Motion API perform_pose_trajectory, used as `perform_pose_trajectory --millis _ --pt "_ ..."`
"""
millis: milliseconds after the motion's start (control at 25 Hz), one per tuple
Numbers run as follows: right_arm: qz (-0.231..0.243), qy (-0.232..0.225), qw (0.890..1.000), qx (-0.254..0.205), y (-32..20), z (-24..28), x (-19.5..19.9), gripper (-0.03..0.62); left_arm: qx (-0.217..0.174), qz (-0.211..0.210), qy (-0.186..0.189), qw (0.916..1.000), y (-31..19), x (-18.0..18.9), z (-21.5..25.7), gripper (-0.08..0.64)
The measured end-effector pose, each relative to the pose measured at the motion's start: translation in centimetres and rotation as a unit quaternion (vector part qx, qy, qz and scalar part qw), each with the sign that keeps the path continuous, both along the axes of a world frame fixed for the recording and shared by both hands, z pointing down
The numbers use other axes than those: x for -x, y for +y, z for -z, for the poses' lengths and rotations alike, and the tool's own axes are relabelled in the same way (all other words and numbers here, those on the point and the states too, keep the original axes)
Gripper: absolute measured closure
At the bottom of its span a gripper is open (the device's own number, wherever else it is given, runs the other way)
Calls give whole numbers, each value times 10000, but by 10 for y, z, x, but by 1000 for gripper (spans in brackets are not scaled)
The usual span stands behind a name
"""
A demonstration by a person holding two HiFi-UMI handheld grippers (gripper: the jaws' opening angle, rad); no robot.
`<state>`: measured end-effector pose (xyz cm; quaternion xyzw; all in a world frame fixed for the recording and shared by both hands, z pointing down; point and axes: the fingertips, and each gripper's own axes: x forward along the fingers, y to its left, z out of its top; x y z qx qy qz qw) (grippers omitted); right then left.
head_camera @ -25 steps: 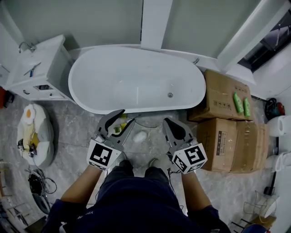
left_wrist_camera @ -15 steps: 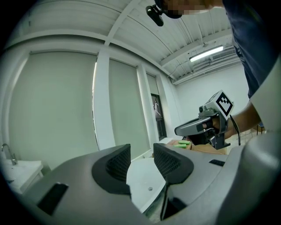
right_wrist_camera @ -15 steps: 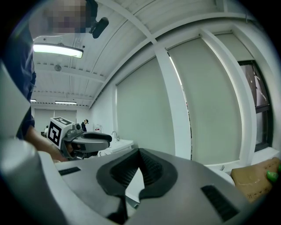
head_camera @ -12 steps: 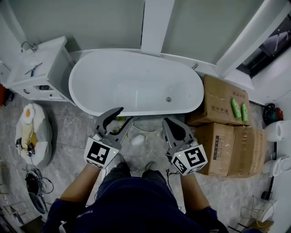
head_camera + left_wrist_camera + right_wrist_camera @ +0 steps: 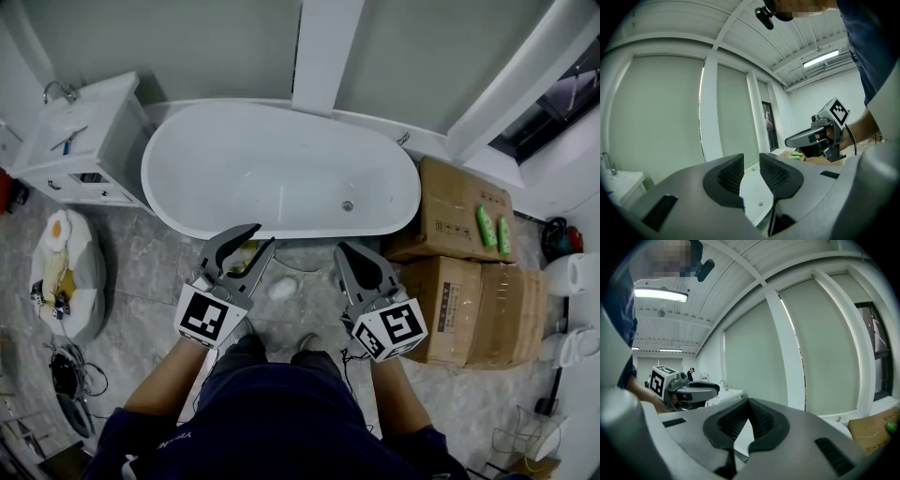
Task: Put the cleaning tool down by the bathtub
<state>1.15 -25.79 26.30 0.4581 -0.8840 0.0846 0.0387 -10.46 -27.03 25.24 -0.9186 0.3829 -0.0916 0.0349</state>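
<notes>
The left gripper (image 5: 263, 235) is empty, its fingers narrowing with a gap still between them. The cleaning tool (image 5: 250, 246) lies on the floor just beyond their tips, beside the bathtub (image 5: 281, 169). The right gripper (image 5: 341, 251) has its fingers pressed together, empty.

Left of the bathtub (image 5: 272, 169), a sink cabinet (image 5: 84, 141); right of it, cardboard boxes (image 5: 459, 281), two bottles (image 5: 495, 228) on the rear one; before the tub, on the floor, a small object (image 5: 280, 287).
</notes>
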Motion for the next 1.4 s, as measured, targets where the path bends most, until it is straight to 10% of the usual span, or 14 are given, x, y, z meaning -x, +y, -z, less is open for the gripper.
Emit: perform_pose_trajectory --millis 1400 --pt "127 -19 9999 9 0 4 8 588 -38 -83 234 9997 3 -2 11 529"
